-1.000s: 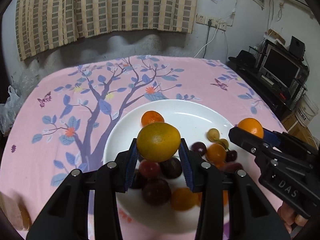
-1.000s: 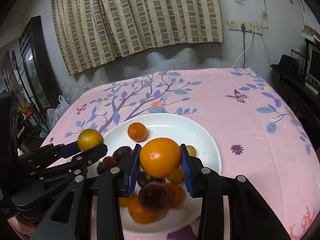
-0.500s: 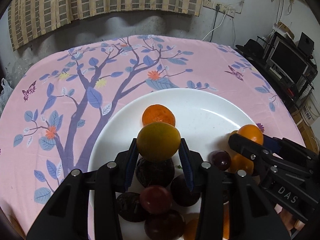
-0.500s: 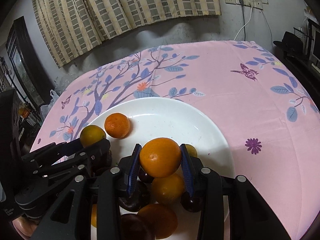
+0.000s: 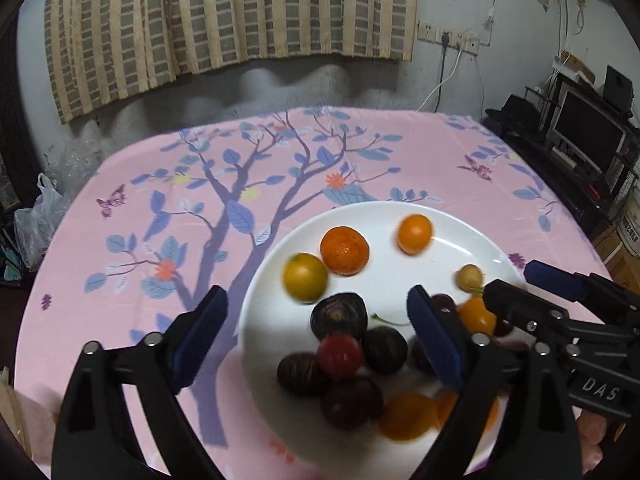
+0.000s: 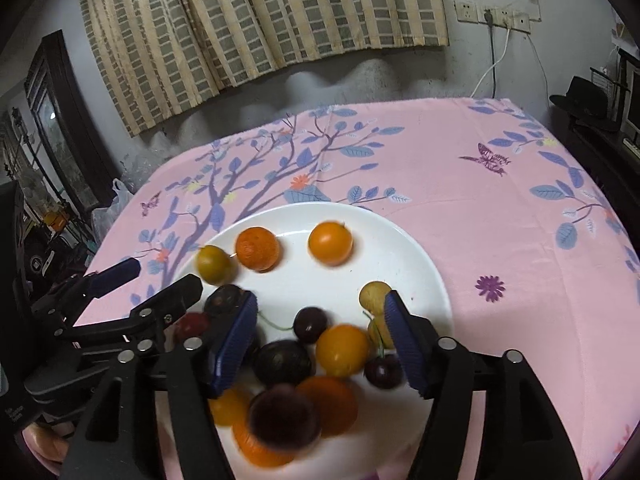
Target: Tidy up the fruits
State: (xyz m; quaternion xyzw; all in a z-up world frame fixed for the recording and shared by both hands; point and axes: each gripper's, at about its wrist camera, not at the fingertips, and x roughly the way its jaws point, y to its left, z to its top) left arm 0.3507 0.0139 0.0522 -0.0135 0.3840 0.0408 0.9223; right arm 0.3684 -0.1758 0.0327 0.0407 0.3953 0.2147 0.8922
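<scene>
While both grippers hover over the round white ceramic plate [image 5: 472, 240], neither one holds anything. The left gripper [image 5: 316, 332] has its blue-padded jaws spread wide, straddling the plate's 9 o'clock rim and the dark fruit pile. The right gripper [image 6: 320, 340] is likewise spread wide above the near half of the plate.

Fruit positions on the plate, left wrist view:
- Yellow-green round citrus fruit [image 5: 305, 277] at 10 o'clock, blurred, just beside the textured orange mandarin [image 5: 344, 251].
- Smooth orange round fruit [image 5: 414, 234] at 12 o'clock, blurred, apart from the mandarin.
- Small tan-yellow round fruit [image 5: 470, 276] at 2 o'clock.
- Dark purple wrinkled fruits [image 5: 339, 316] clustered at centre, with one red cherry-like fruit [image 5: 340, 355] resting among them.
- Further orange fruits [image 5: 408, 416] at 5 o'clock, blurred.

The plate rests on the pink tabletop cloth printed with a blue-leaved tree [image 5: 240, 184]. A striped beige curtain [image 6: 260, 20] hangs on the wall at 12 o'clock beyond the tabletop.
</scene>
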